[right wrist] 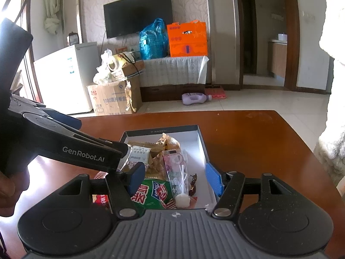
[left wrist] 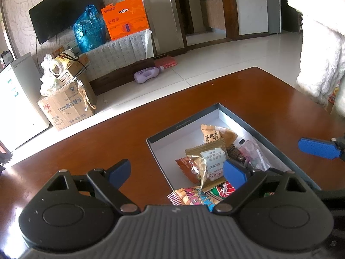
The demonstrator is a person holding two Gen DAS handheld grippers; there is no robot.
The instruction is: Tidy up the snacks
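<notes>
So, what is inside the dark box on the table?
The box holds a pile of wrapped snacks: a green packet, a clear pink packet, a white-labelled golden packet and a tan packet. Whatever lies beneath the pile, or behind the claws, is hidden.

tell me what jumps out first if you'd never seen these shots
The open box crammed with bright snack packets sits mid-table, with both grippers' jaws spread over it. Behind, against the far wall, an orange gift bag and a blue plastic bag glow beneath a dark television.
</notes>
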